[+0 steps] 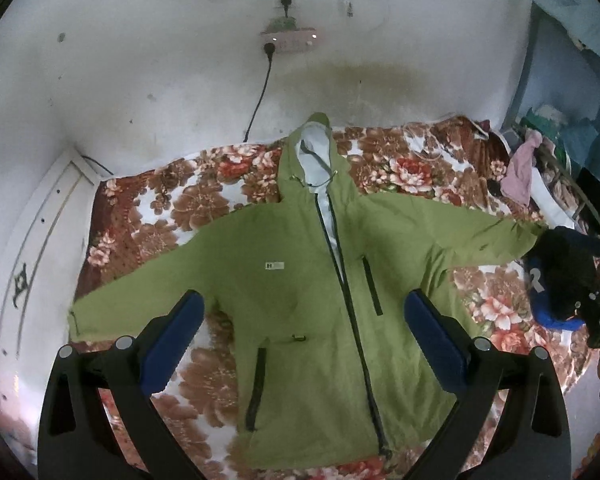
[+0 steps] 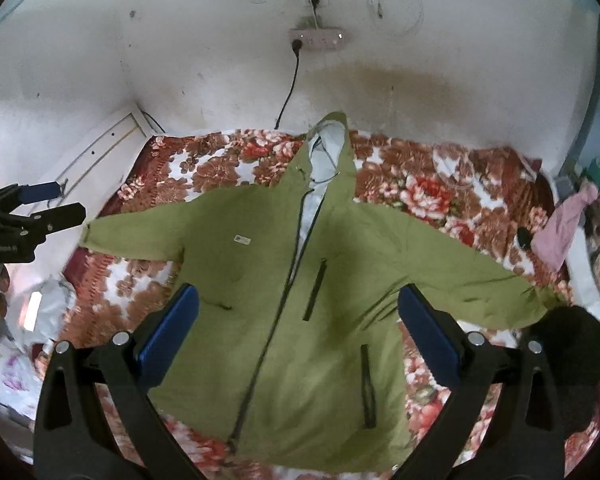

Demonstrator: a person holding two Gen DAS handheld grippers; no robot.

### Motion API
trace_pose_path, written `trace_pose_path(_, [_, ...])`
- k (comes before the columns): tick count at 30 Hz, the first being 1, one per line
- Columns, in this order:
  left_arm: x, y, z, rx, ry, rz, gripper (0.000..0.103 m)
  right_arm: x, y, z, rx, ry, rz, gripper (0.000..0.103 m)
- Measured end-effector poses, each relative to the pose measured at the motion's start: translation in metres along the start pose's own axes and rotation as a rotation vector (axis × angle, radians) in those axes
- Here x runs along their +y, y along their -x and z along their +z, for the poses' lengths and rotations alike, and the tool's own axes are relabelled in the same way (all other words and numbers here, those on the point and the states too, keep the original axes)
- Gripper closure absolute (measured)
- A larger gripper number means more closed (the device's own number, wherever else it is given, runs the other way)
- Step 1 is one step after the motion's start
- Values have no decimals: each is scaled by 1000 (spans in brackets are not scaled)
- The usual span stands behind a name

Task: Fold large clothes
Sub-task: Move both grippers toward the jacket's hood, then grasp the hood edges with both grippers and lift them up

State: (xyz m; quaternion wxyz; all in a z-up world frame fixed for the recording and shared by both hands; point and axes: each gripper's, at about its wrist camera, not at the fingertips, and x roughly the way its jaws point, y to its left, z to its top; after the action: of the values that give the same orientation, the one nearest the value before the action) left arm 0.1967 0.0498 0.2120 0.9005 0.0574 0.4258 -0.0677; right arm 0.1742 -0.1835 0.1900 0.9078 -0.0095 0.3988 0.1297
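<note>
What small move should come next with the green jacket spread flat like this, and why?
Probably lower one gripper to a sleeve end to start folding it inward. The green jacket lies front-up on the floral blanket, sleeves fully spread, hood extended. The left gripper and right gripper both hover open, holding nothing.

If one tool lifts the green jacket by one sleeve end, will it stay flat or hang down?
The green jacket would probably hang limp: it lies flat and creased on the floral blanket. Its smooth shell may slip between the pads. Spread this wide, most of it would likely drag.
</note>
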Motion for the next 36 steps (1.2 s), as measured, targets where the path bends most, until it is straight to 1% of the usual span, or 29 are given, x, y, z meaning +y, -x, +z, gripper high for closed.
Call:
trace_pose_path(3, [-8, -10, 34, 26, -37, 12, 5, -10, -8, 31, 26, -27, 6, 4])
trace_pose_path(5, [-9, -19, 50, 29, -35, 18, 5, -23, -20, 51, 45, -40, 17, 4])
trace_pose_path(8, [-9, -32, 74, 7, -11, 75, 5, -41, -47, 73, 62, -13, 39, 4])
trace_pose_path(9, [-9, -39, 80, 15, -3, 79, 5, -47, -55, 79, 63, -7, 35, 4])
trace_pose_path(10, [-9, -52, 87, 42, 9, 80, 5, -53, -64, 85, 64, -9, 34, 4])
trace_pose_path(13, [-8, -87, 102, 87, 31, 78, 5, -66, -105, 104, 93, 6, 75, 4])
trace_pose_path(15, [-8, -107, 108, 94, 21, 91, 5, -70, -131, 115, 102, 25, 79, 4])
trace_pose_path(18, [2, -157, 121, 115, 33, 121, 5, -77, -173, 131, 106, 29, 70, 4])
trace_pose_path(19, [8, -174, 126, 118, 40, 132, 5, -82, -192, 138, 109, 19, 78, 4])
trace_pose_path(20, [16, -192, 130, 119, 45, 126, 5, -86, -207, 146, 113, 8, 95, 4])
trace_pose_path(21, [19, -203, 134, 120, 49, 115, 5, -90, -225, 152, 120, 0, 118, 4])
trace_pose_path(22, [28, -225, 141, 119, 59, 85, 5, -93, -240, 157, 126, -7, 125, 4])
trace_pose_path(23, [37, -246, 148, 117, 66, 53, 5, -99, -266, 164, 133, -21, 117, 4])
trace_pose_path(24, [40, -259, 151, 116, 68, 37, 5, -104, -285, 169, 143, -26, 107, 4])
trace_pose_path(26, [54, -307, 164, 109, 64, 1, 5, -112, -323, 177, 158, -25, 94, 4])
trace_pose_path(28, [63, -348, 173, 94, 59, -13, 5, -118, -361, 185, 169, -22, 58, 4])
trace_pose_path(30, [71, -386, 183, 79, 65, -20, 5, -127, -408, 195, 187, -29, 22, 5])
trace_pose_path(31, [74, -410, 188, 84, 63, -55, 5, -133, -422, 198, 186, -40, 20, 4])
trace_pose_path(34, [78, -474, 200, 112, 42, -147, 5, -147, -483, 211, 191, -79, 27, 4])
trace_pose_path(35, [78, -493, 204, 116, 16, -156, 5, -153, -508, 215, 199, -94, 45, 4])
trace_pose_path(36, [78, -514, 209, 118, -18, -136, 5, -157, -527, 217, 205, -105, 69, 4])
